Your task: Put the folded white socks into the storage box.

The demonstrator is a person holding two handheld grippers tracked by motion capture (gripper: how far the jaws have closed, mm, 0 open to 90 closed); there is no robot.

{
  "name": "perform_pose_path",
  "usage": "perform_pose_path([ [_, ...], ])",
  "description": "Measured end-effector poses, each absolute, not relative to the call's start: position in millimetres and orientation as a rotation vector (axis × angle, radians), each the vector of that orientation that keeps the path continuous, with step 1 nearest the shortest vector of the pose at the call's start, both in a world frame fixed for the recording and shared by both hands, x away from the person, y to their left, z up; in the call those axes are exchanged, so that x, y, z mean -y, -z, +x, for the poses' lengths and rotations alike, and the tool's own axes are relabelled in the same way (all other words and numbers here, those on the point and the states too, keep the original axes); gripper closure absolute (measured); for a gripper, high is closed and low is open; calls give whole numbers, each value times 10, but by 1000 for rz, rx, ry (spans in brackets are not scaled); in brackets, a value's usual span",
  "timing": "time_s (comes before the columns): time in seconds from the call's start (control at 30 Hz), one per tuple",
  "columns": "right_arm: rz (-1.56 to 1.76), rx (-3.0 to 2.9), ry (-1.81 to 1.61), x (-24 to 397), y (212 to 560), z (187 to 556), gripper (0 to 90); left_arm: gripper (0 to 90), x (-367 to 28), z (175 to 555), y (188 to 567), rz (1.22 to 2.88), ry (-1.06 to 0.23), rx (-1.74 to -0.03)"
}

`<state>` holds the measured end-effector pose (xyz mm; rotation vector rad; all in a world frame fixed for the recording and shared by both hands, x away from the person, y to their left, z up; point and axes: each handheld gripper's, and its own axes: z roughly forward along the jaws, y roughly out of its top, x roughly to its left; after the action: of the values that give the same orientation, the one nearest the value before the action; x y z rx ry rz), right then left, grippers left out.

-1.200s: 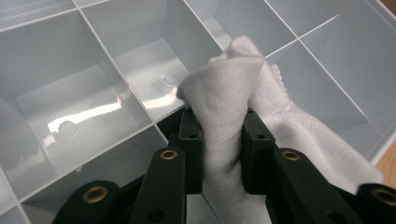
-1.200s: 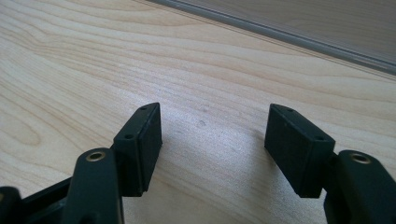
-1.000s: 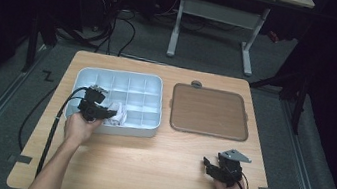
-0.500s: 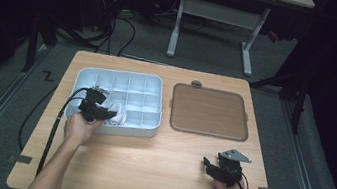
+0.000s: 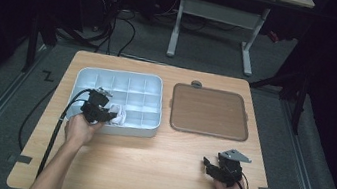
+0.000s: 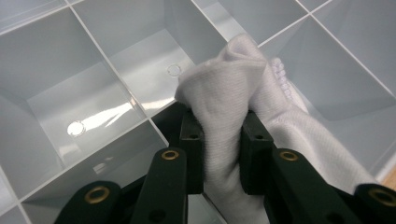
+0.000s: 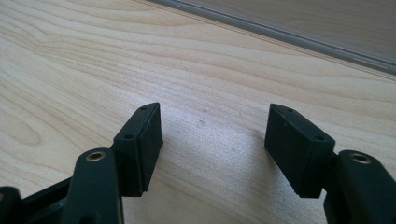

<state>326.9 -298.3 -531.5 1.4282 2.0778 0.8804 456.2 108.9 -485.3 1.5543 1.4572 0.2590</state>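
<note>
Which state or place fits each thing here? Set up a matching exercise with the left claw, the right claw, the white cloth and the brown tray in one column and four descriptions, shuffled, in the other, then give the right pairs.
Things:
1. left claw
2. right claw
3. white cloth
4. brown tray

Descriptions:
A. lies flat to the right of the compartment box
B. jaws apart, nothing between them, over the bare wooden table
C. pinched and bunched up over the box's compartments
D. jaws pressed on fabric

Pairs: 1-D, 2-B, 3-C, 4-A
</note>
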Motion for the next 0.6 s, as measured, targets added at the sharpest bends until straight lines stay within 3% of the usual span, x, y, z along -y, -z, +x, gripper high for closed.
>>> perform_pose_path([
  [0.6,1429,-2078,-881,2983,5315,3269,369,759,-991,4545,4934,1642,-319,-1449],
])
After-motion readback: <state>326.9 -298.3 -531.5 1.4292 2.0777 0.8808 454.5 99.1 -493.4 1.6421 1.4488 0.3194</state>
